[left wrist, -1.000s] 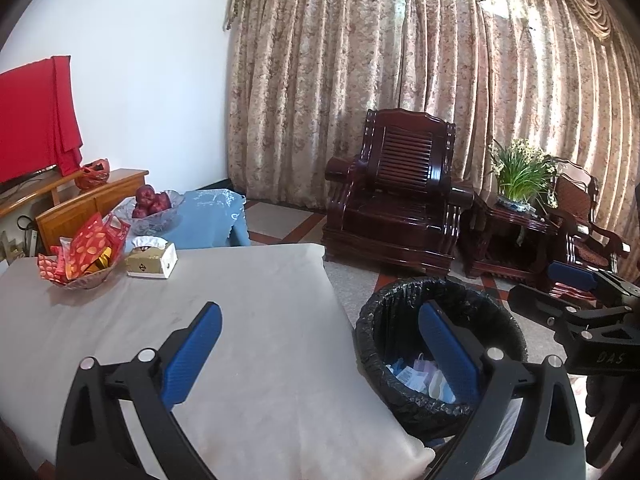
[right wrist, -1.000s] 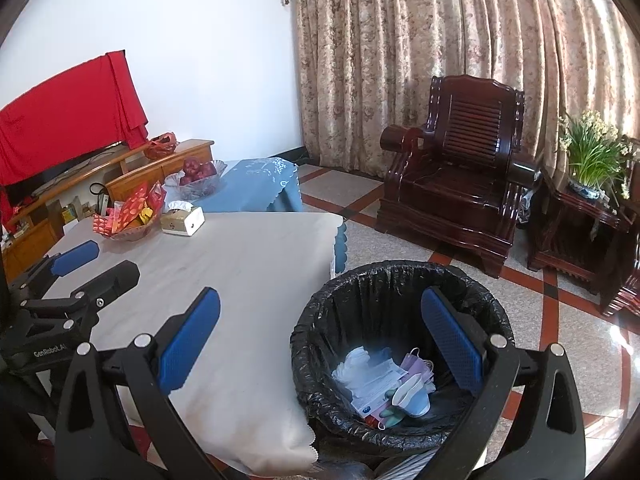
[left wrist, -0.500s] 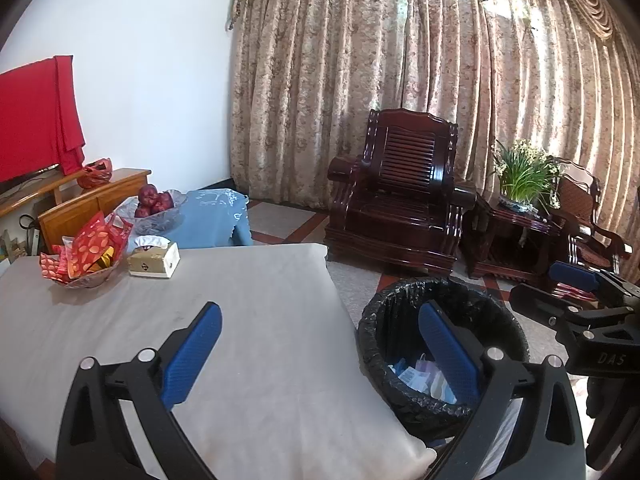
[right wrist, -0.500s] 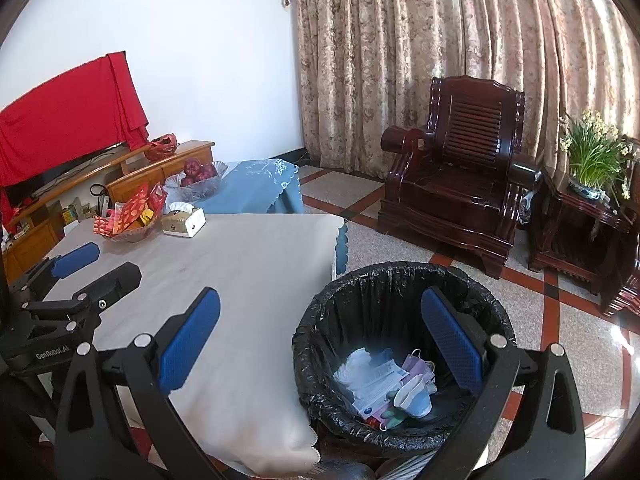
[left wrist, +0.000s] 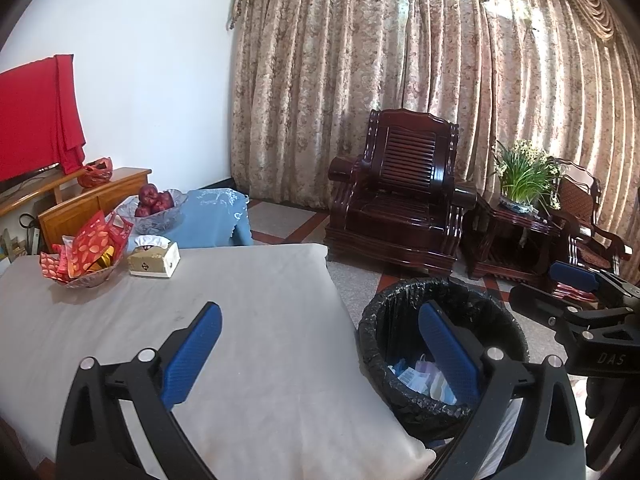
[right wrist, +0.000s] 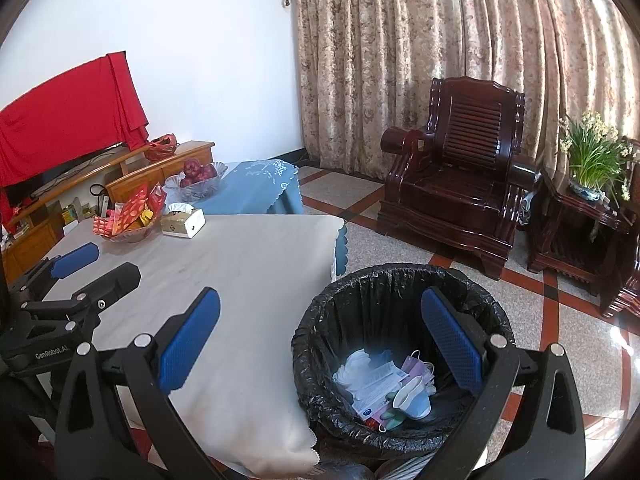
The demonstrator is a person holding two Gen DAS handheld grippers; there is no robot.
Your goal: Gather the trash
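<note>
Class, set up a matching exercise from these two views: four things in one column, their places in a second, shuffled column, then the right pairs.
Things:
1. Face masks
2. Red apples
3. Tissue box
4. Potted plant

Places:
A. On the dark wooden side table
B. In the glass bowl
C. On the grey-covered table
D. In the black-lined trash bin

Pairs: 1-D, 2-B, 3-C, 4-A

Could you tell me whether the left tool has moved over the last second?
Barely: in the left wrist view, the armchair and bin drift slightly right, so the open left tool turned marginally left.
</note>
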